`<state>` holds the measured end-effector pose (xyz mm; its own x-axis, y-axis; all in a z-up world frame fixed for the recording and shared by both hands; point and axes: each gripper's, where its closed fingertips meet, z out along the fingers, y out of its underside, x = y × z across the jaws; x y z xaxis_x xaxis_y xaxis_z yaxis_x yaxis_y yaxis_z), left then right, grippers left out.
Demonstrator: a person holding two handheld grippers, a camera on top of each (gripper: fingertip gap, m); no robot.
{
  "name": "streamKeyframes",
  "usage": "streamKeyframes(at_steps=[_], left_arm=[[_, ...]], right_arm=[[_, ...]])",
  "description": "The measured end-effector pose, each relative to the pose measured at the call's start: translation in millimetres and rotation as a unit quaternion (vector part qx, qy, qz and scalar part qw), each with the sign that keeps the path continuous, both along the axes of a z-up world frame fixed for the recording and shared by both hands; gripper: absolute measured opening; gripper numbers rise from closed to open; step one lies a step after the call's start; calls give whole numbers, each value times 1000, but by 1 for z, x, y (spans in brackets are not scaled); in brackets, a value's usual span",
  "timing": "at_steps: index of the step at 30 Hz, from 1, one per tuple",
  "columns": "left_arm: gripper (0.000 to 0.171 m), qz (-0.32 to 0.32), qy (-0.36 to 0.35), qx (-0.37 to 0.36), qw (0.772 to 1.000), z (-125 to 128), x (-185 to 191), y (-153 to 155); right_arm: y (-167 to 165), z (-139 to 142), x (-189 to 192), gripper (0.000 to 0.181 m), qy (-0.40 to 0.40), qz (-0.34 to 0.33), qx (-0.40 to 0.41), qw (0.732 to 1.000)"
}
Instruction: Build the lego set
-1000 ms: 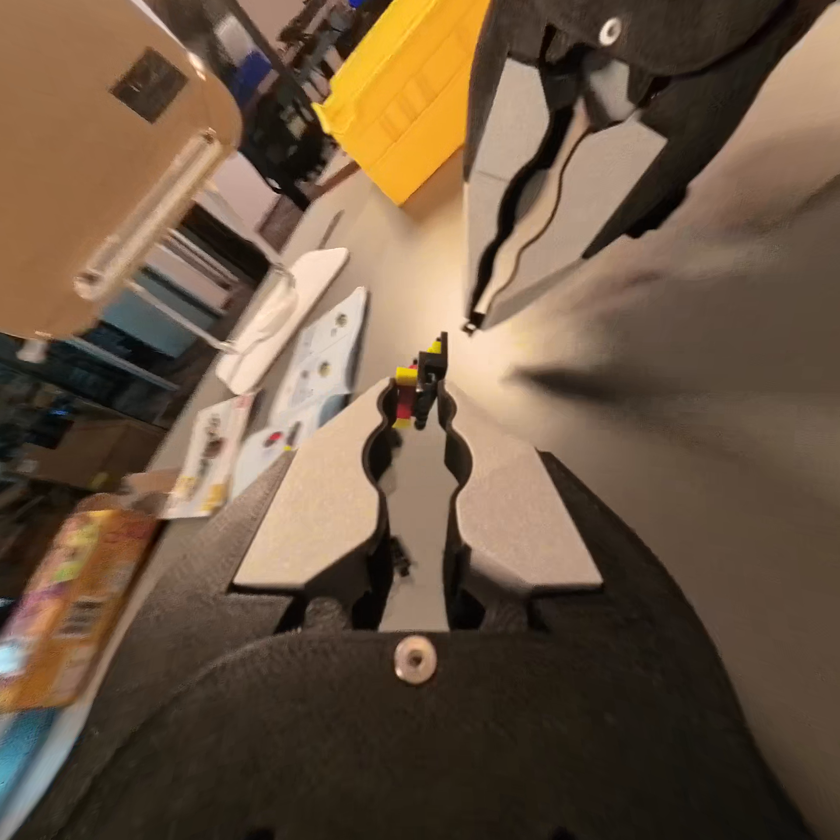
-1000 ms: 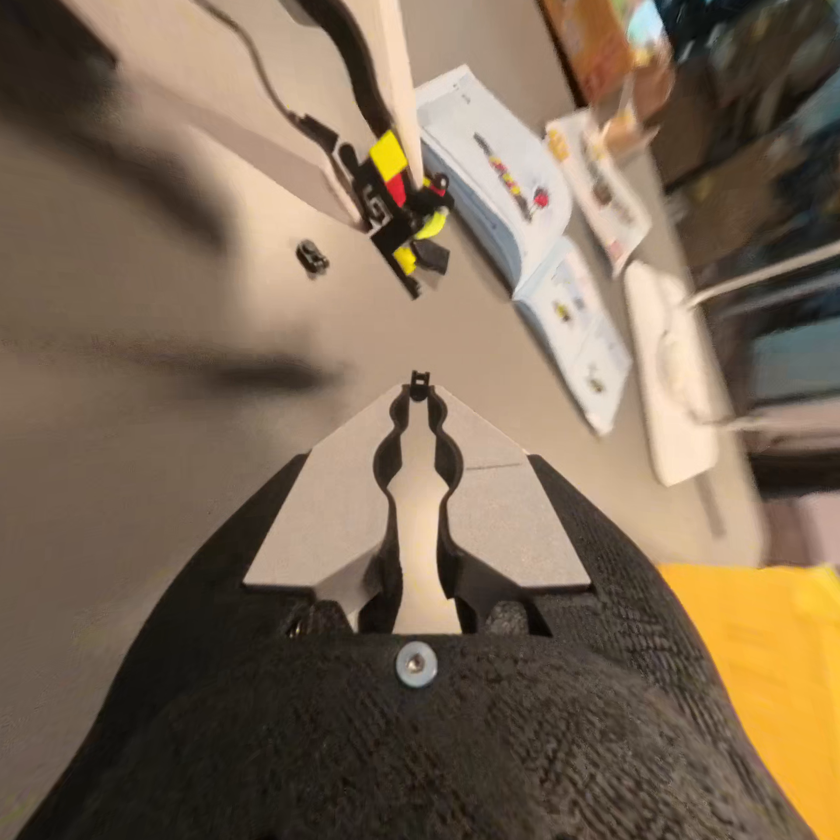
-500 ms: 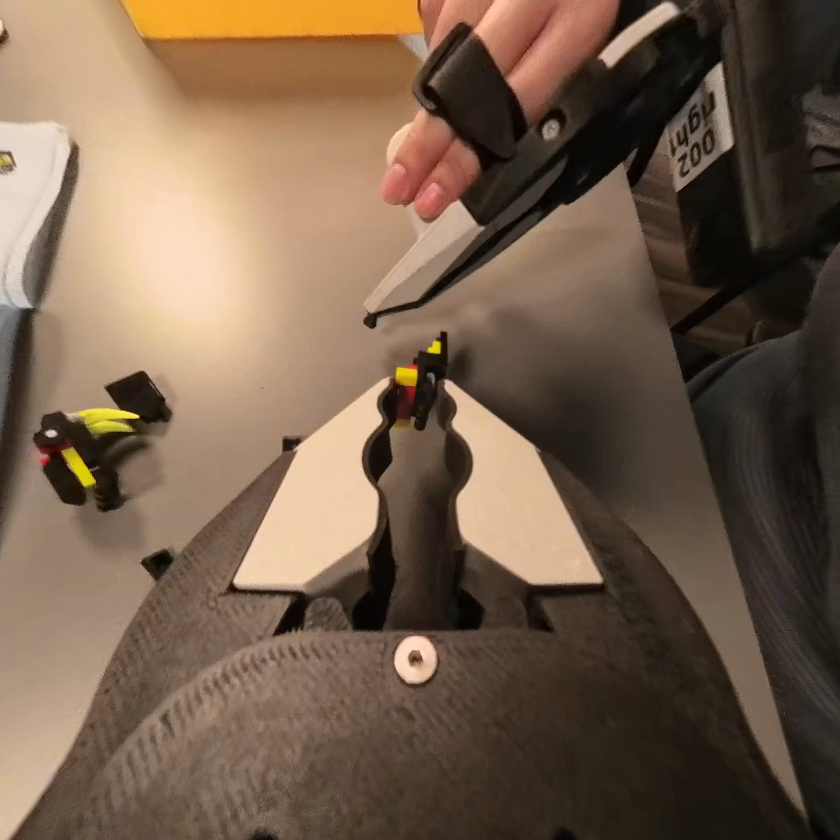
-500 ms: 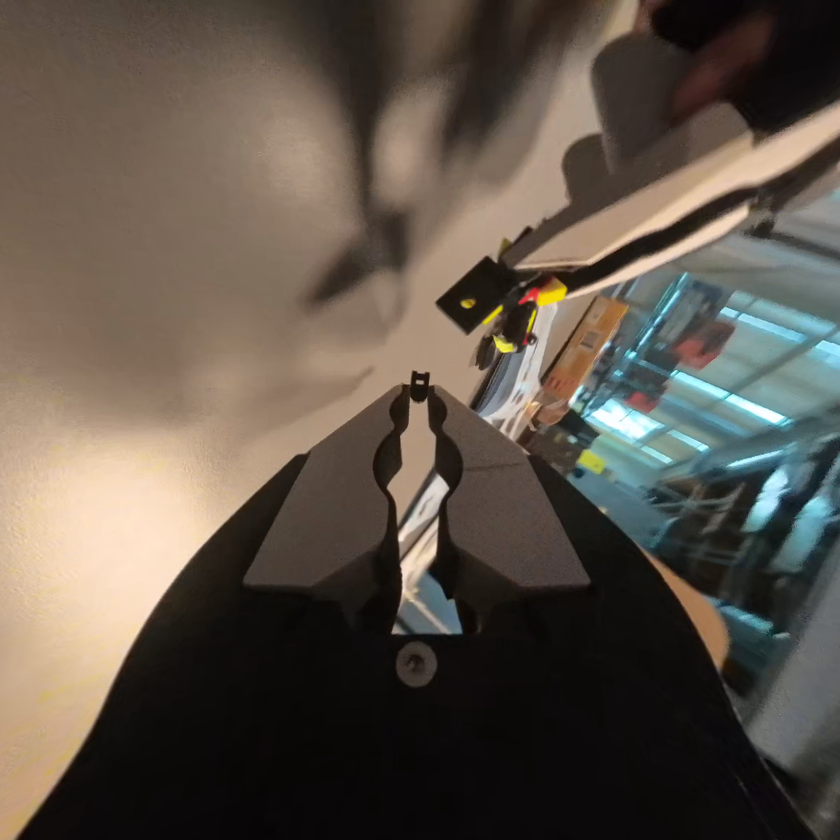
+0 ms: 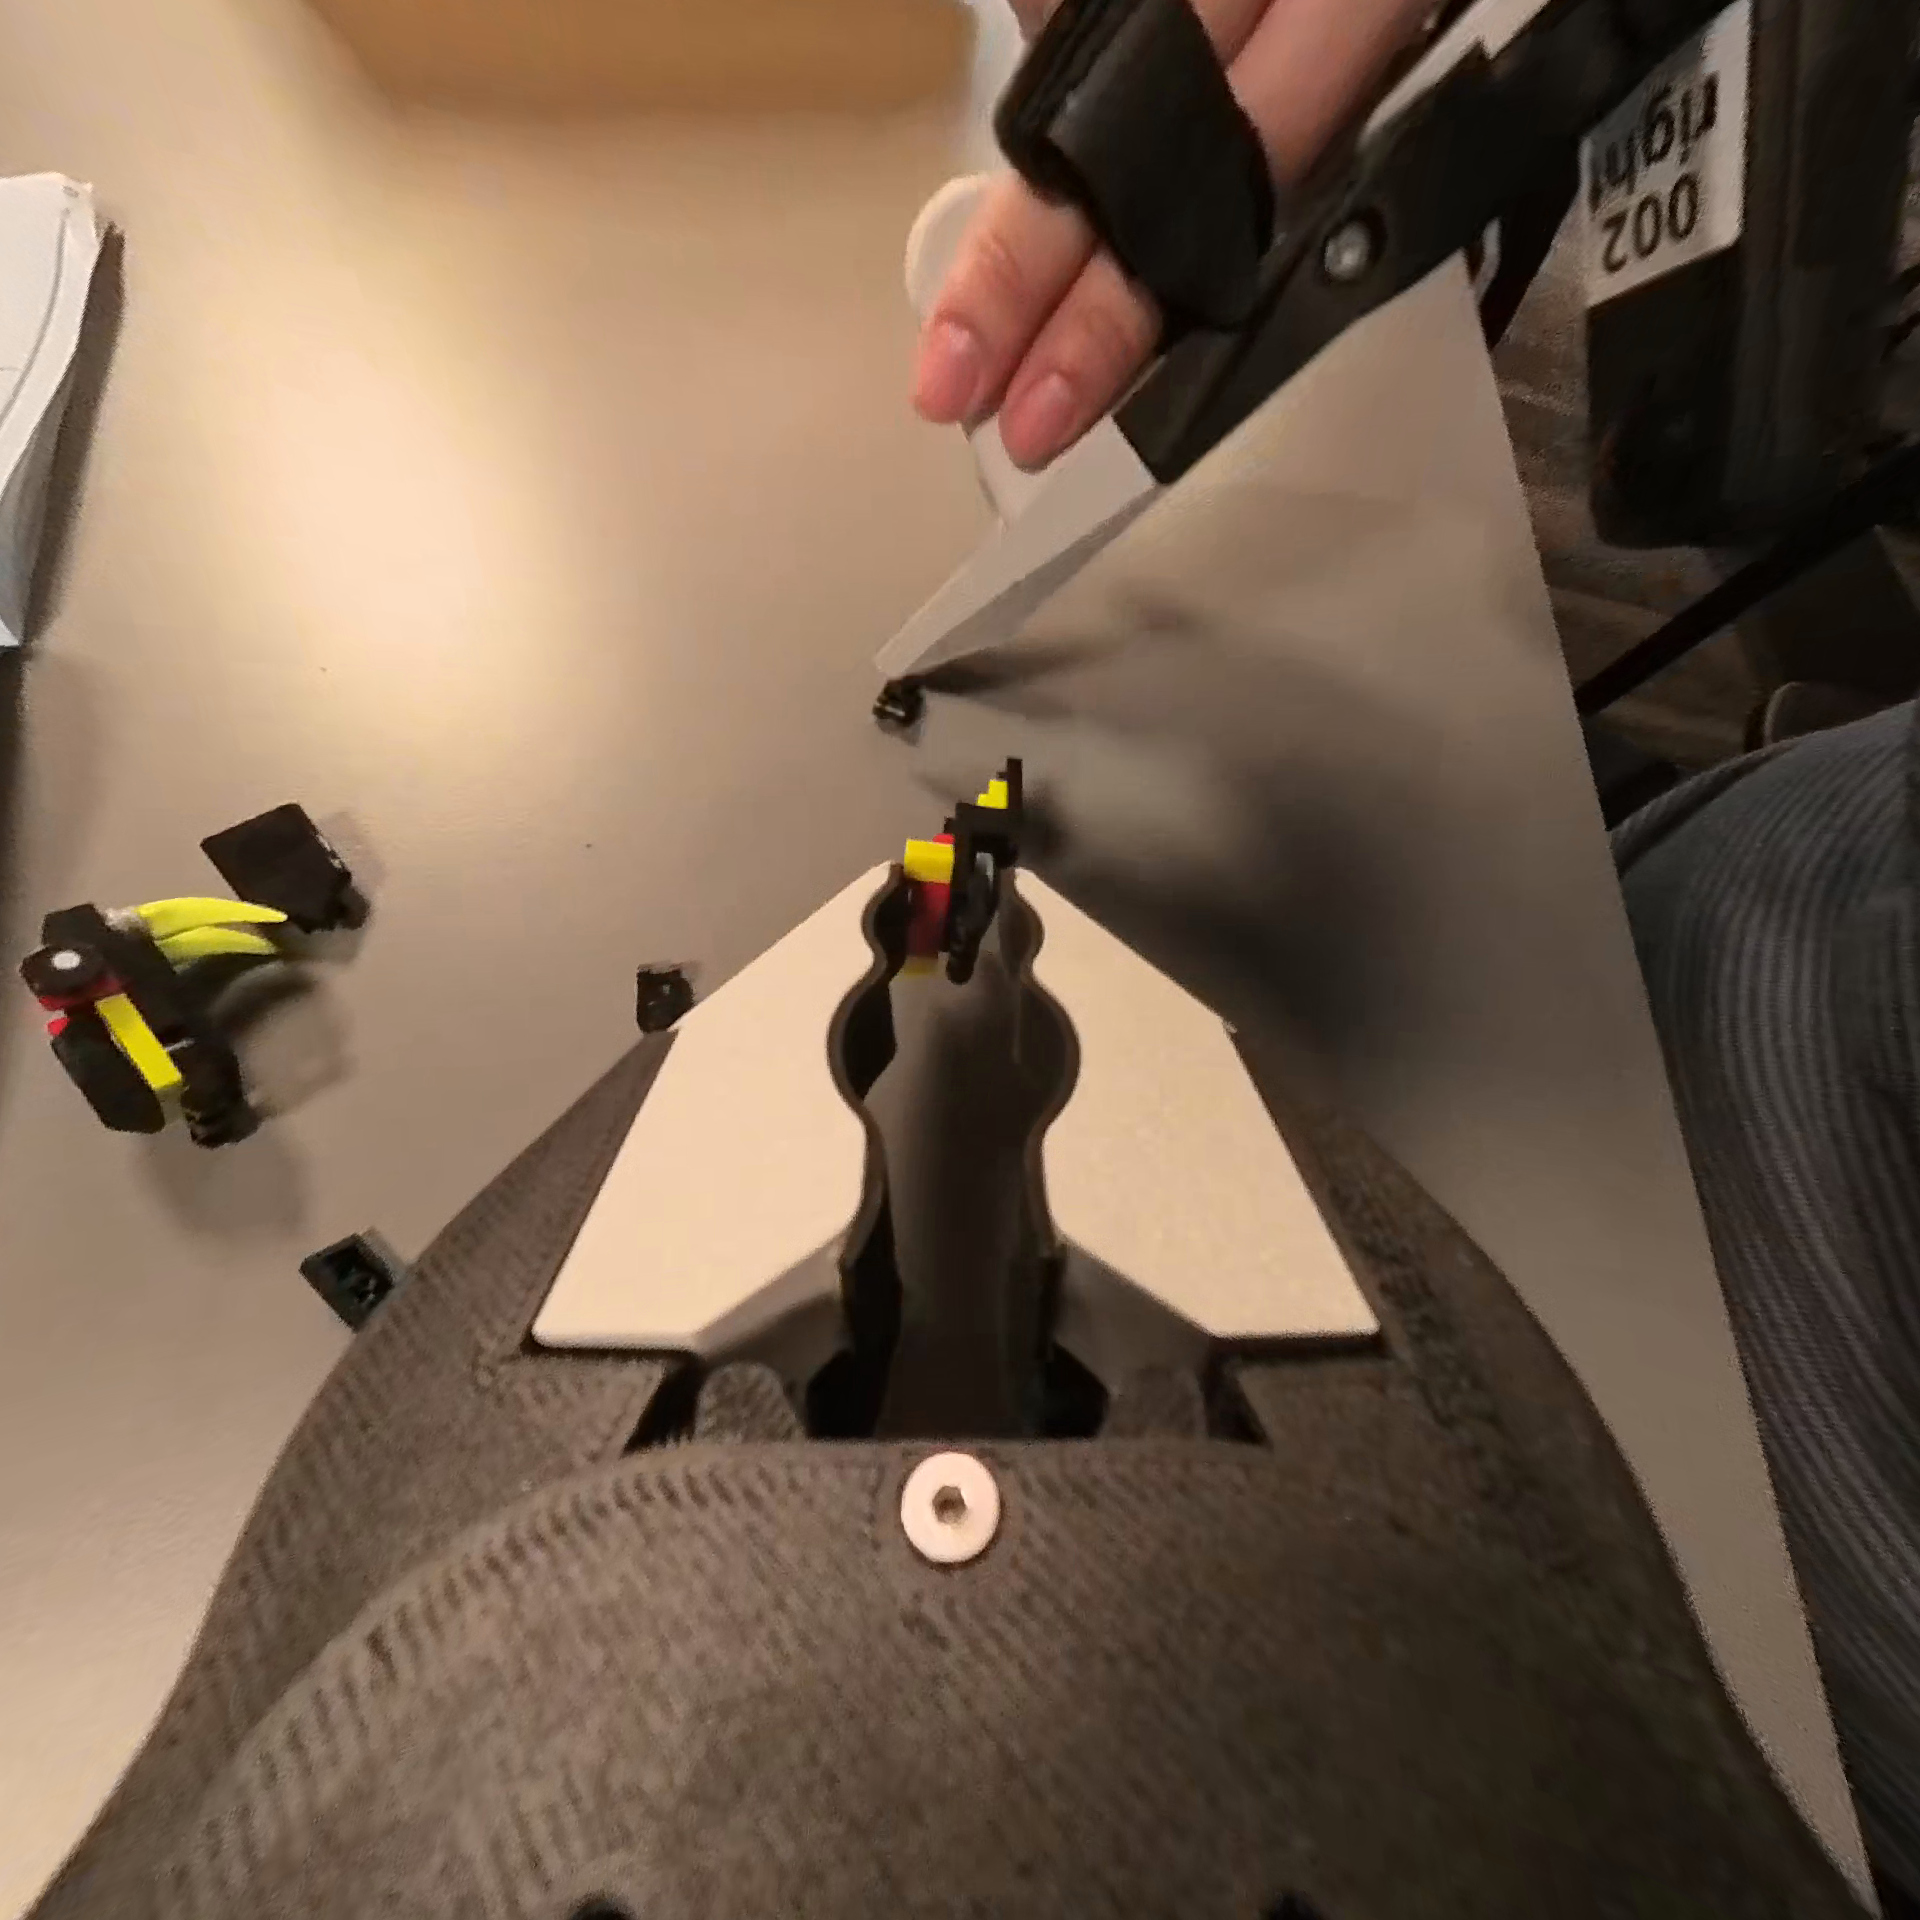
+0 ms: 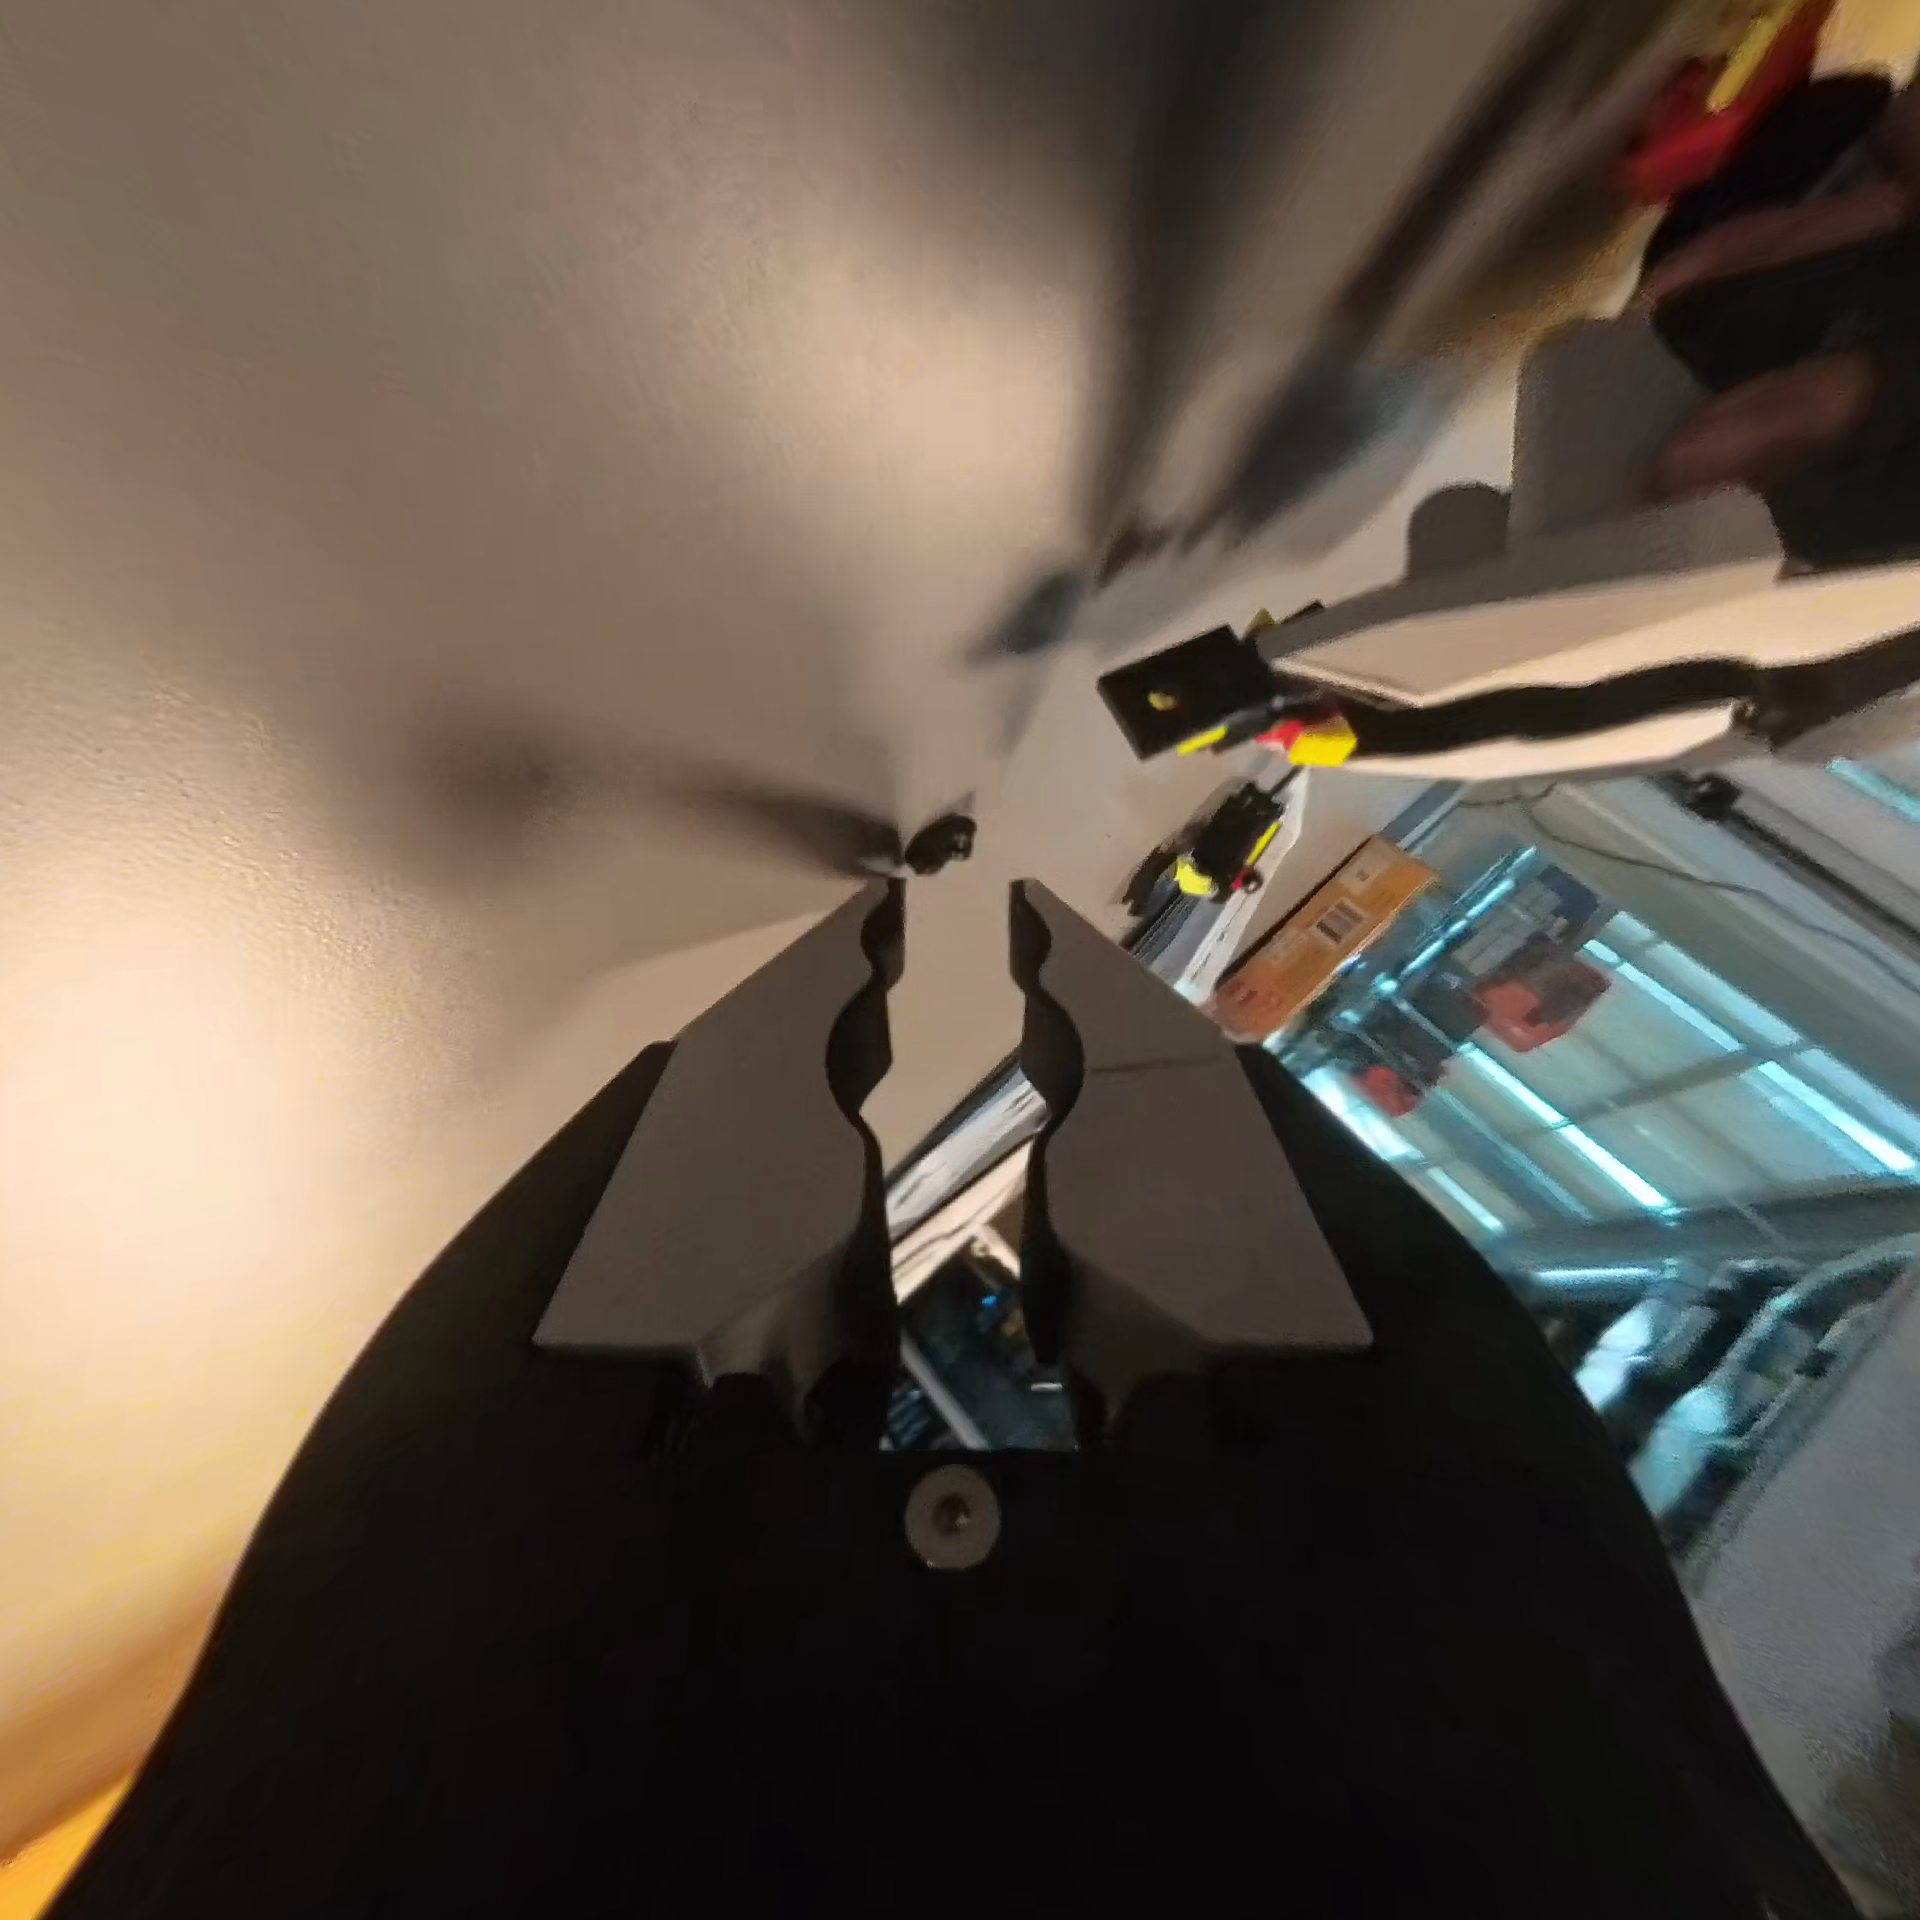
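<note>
My left gripper [image 5: 956,883] is shut on a small black, yellow and red lego assembly [image 5: 971,852], held above the table. It also shows in the right wrist view [image 6: 1273,707], with a square black plate [image 6: 1184,691] at the assembly's front. My right gripper [image 6: 954,894] is open and empty, tips low over the table. A tiny black piece [image 6: 940,840] lies on the table just beyond its left fingertip. In the left wrist view the right gripper [image 5: 891,665] hangs just above that piece [image 5: 899,707].
A second black and yellow lego assembly [image 5: 135,1029] lies on the grey table [image 5: 520,468] at the left, beside a black plate [image 5: 275,857] and two small black pieces [image 5: 662,995] [image 5: 348,1273]. A white booklet [image 5: 42,364] is far left. An orange box [image 6: 1320,935] stands beyond. One gripper's finger ends stand about 6 cm off the other's. Both grippers' tips are roughly 11 cm from the black plate [image 5: 275,857].
My right gripper has opened; the tiny black piece it held now lies on the table by its tips. My left gripper still holds its assembly and has come slightly closer.
</note>
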<state>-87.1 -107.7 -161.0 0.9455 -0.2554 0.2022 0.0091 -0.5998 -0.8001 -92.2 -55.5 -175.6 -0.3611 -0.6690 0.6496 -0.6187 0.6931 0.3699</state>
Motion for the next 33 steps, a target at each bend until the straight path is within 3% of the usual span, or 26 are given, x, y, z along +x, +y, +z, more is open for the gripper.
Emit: streamKeyframes(at_steps=[4,7,9,11,13,18,23,27,29,33], left_arm=[[16,-7,7,0,1000,-2,3,1],[16,-14,16,-2,1000,-4,5,1],[16,-16,33,-3,999,-6,4,1],[16,-19,64,3,998,-8,3,2],[16,-24,97,16,995,-8,1,4],[16,-44,170,44,984,-7,0,3],[16,-52,213,59,974,-7,-2,3],[16,-50,307,61,949,-11,-13,3],[24,-46,337,63,938,-11,-16,4],[51,-60,332,94,937,2,-7,4]], right_arm=[[10,3,2,26,-25,-63,-56,996],[15,8,2,26,-65,-149,-154,975],[12,8,6,18,-137,-229,-248,931],[3,5,13,20,-236,-308,-334,859],[-4,4,14,20,-294,-340,-386,806],[-3,-4,5,18,-346,-375,-409,756],[-6,-6,5,4,-413,-395,-408,711],[-7,1,2,4,-462,-416,-431,654],[-7,5,3,4,-495,-425,-442,615],[-7,12,10,4,-565,-430,-444,546]])
